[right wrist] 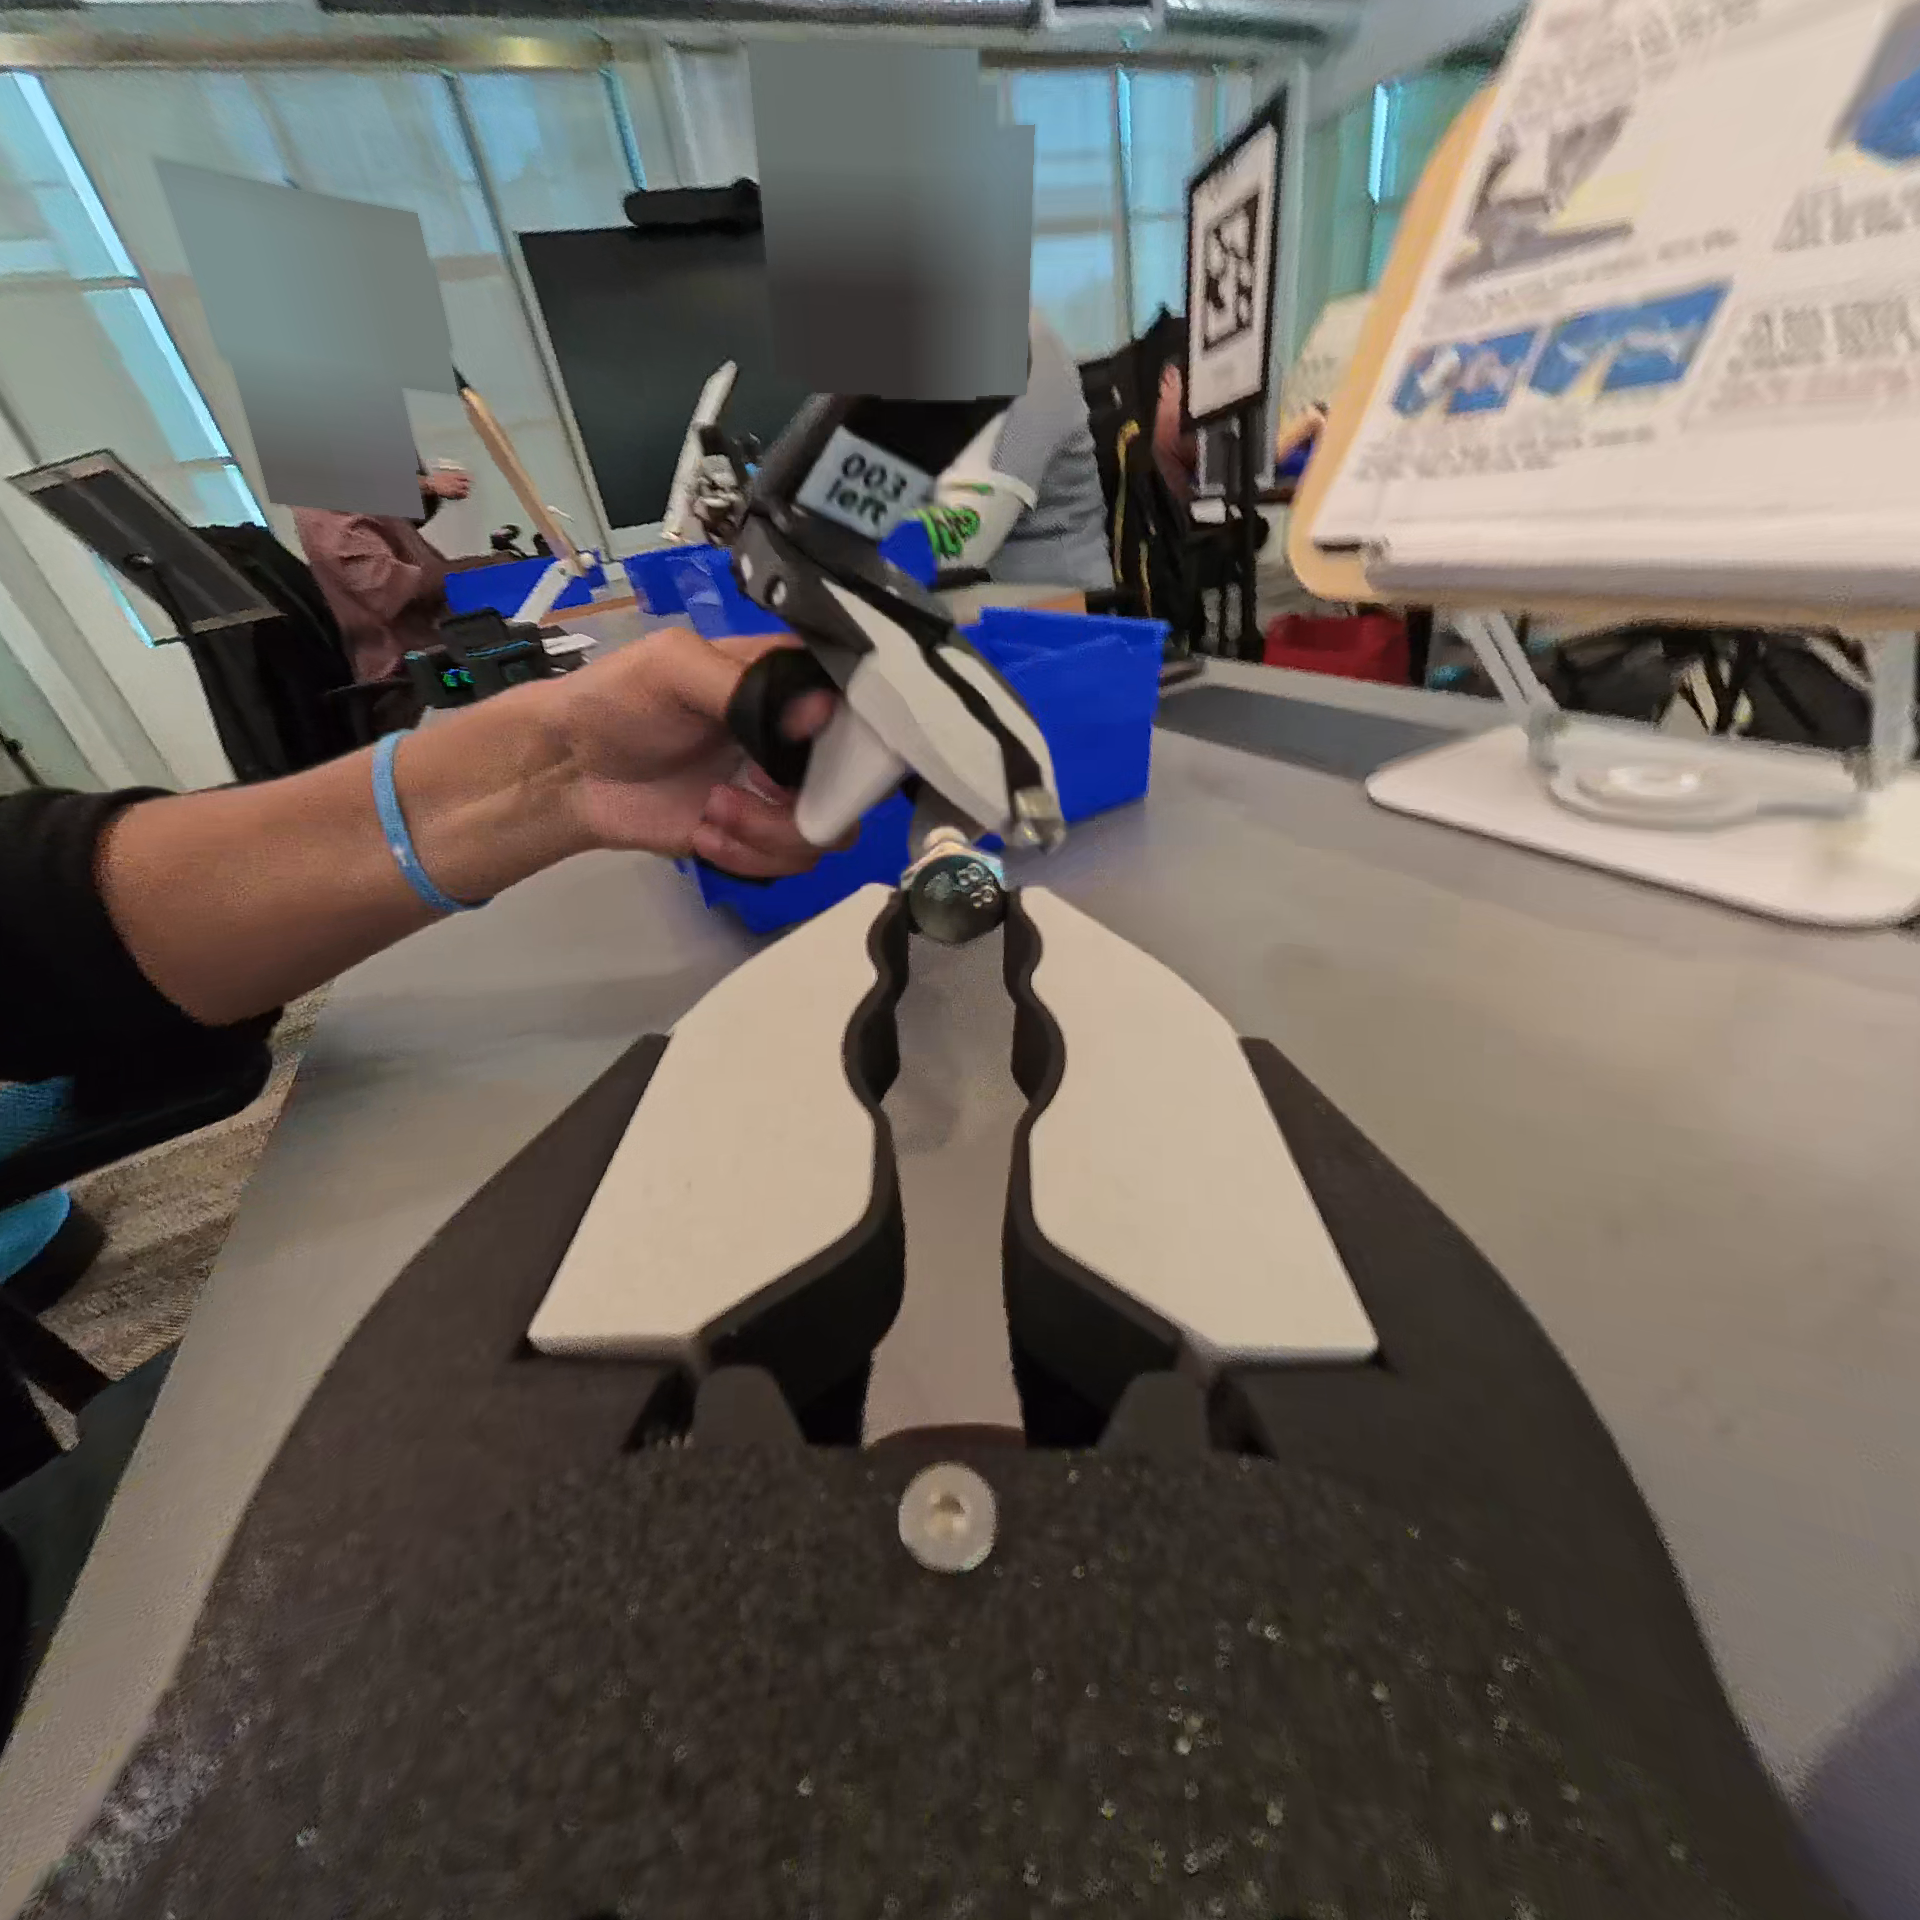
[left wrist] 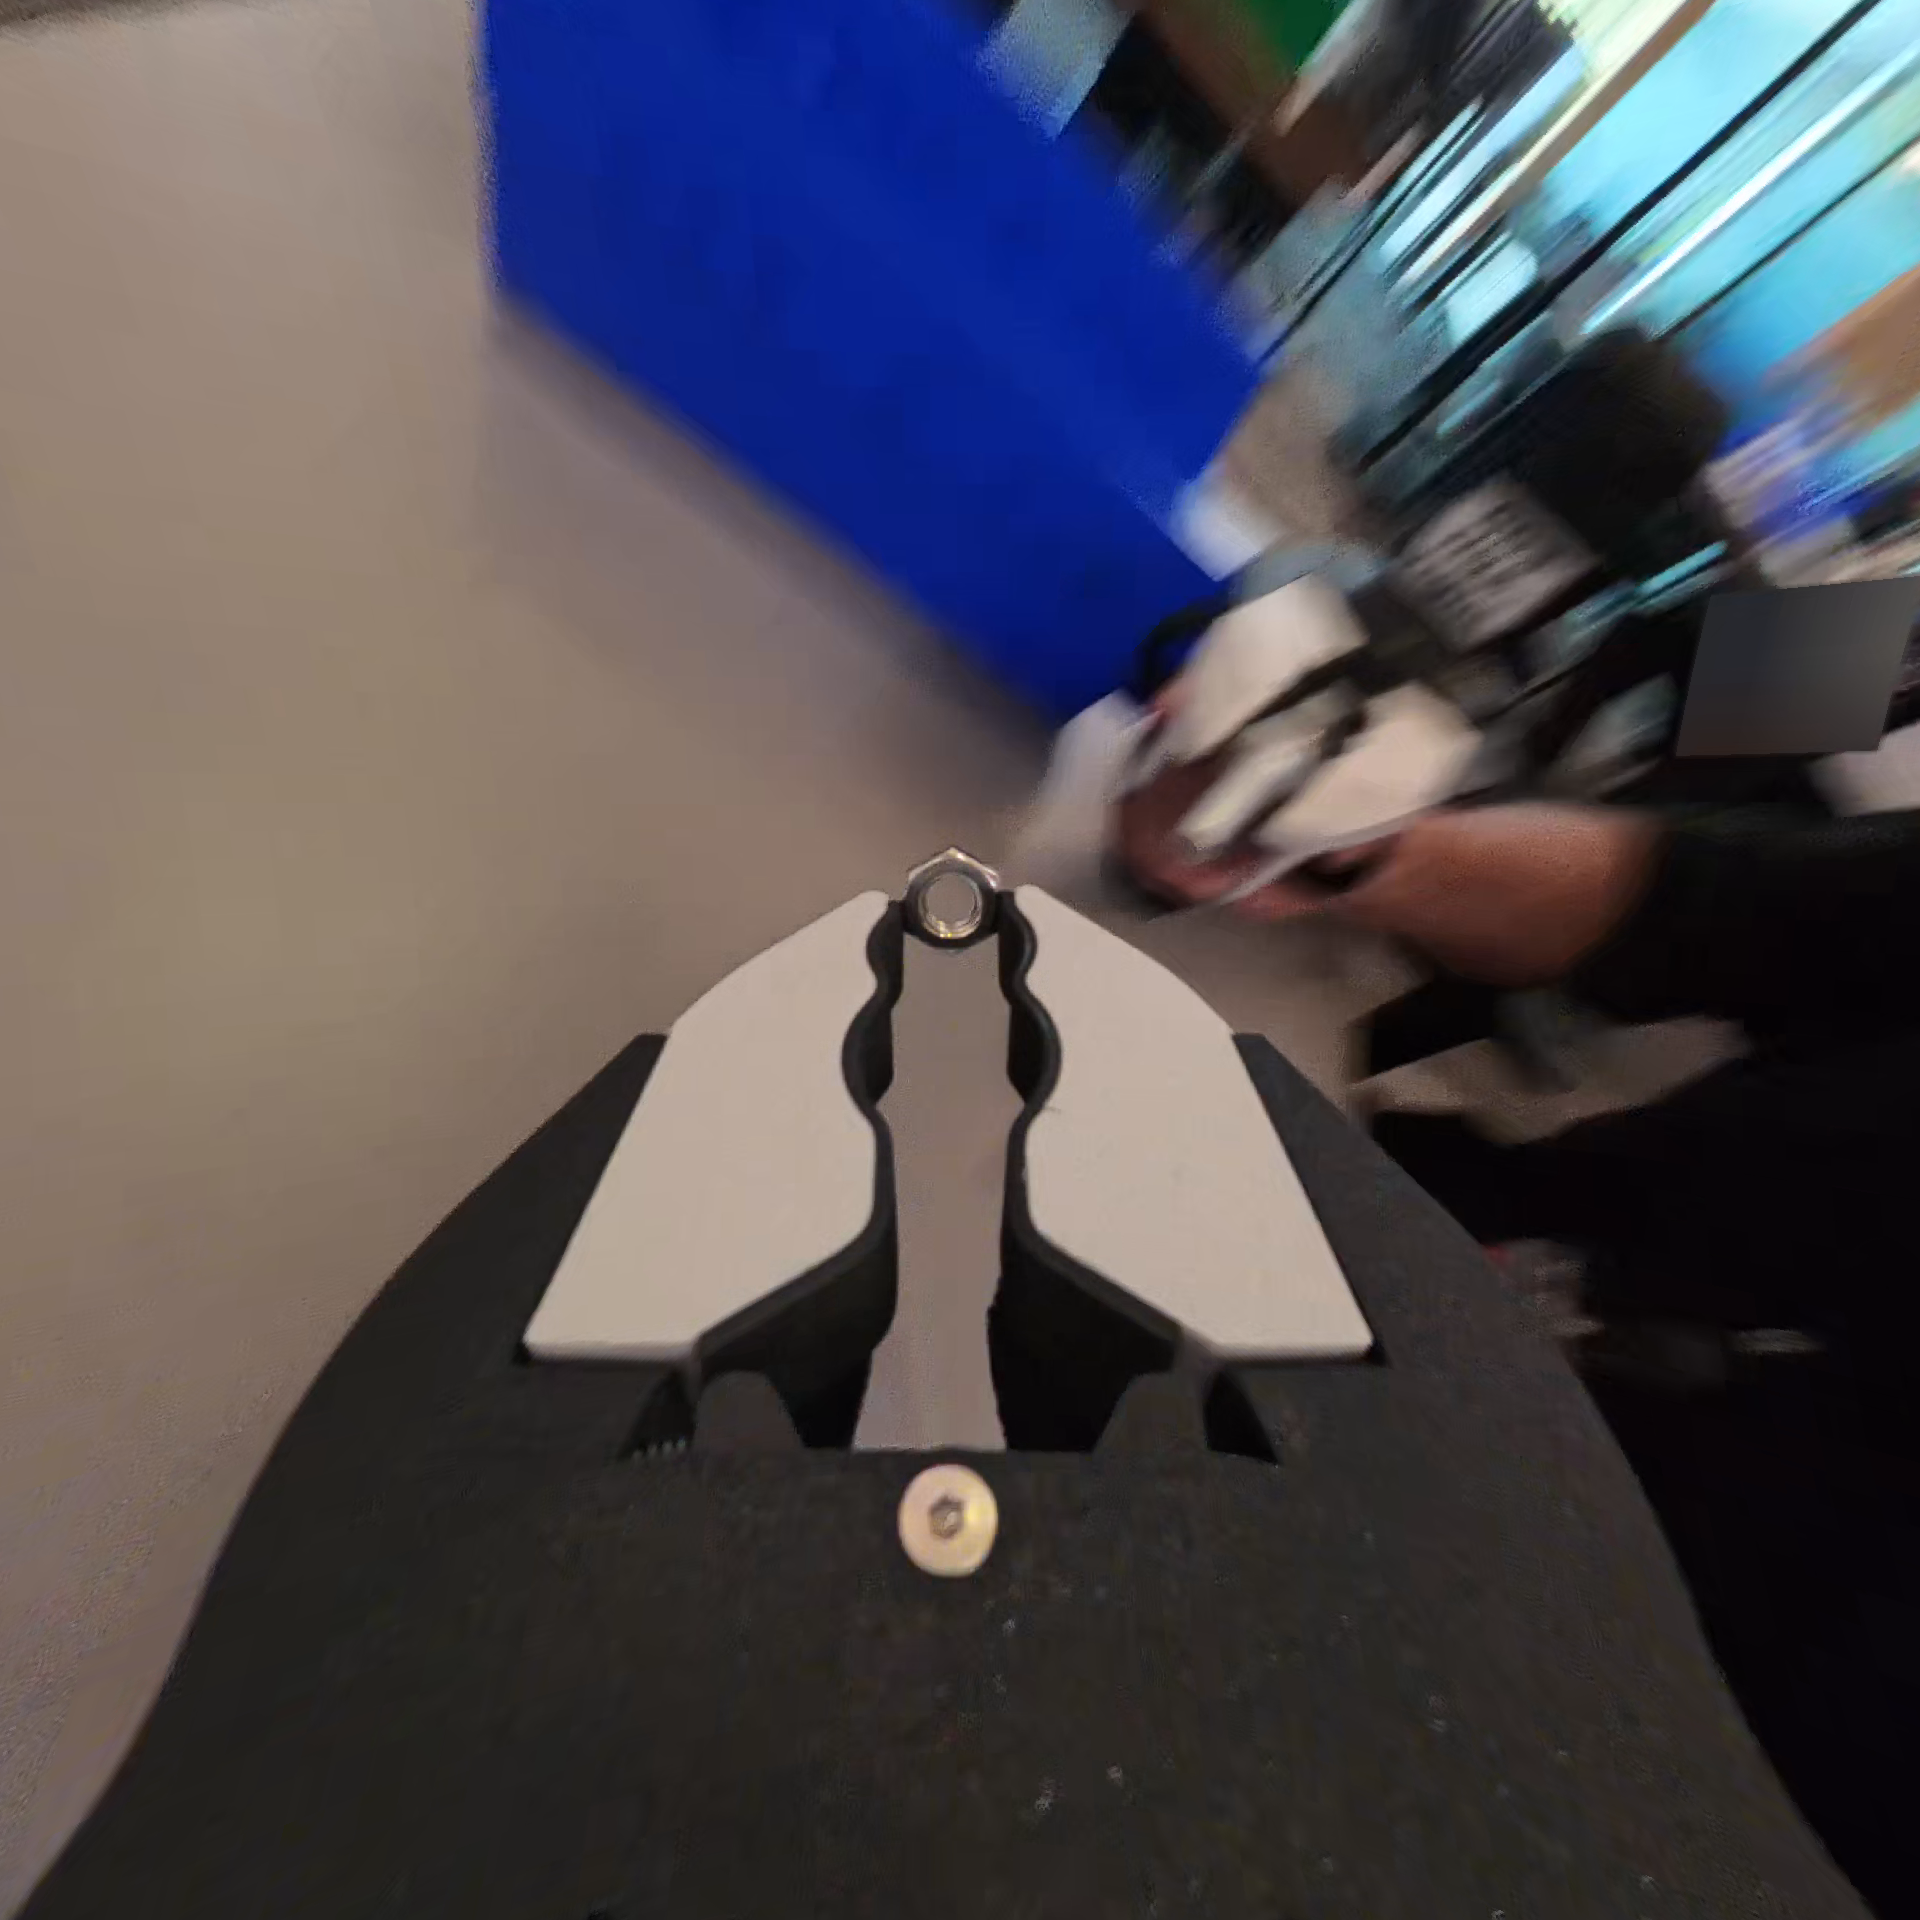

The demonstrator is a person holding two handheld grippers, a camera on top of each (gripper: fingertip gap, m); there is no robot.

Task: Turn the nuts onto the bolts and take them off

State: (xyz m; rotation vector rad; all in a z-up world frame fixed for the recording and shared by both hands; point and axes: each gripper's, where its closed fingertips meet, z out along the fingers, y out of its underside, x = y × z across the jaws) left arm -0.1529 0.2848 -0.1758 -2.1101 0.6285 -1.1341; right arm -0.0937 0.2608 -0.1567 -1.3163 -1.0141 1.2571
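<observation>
The left tool (left wrist: pixel 950 914) is clenched on a nut (left wrist: pixel 950 912), pinched at the very tips with its bore facing back at the camera. I judge that hold is chosen so the threaded hole stays clear and can be lined up with a bolt. The right tool (right wrist: pixel 956 904) grips a bolt (right wrist: pixel 956 900) by the head, held near the tips so the shank points away, toward the far side of the table (right wrist: pixel 1455 1143); that leaves the thread free for the nut.

In the right wrist view the left tool (right wrist: pixel 1034 821) hangs just beyond and slightly right of the bolt, tilted down, with the nut (right wrist: pixel 1037 814) close to the bolt's far end. Whether nut and thread touch cannot be told, since the bolt head hides most of the shank.

A blue bin (right wrist: pixel 1081 686) stands behind both tools on the table, probably the parts store. Its contents are not visible.

The left wrist view is heavily smeared: the right tool (left wrist: pixel 1278 748) and the hand (left wrist: pixel 1455 894) holding it are only blurs at the right, and the bolt cannot be made out there. A paper stand (right wrist: pixel 1662 810) at far right is cut off by the frame edge.
</observation>
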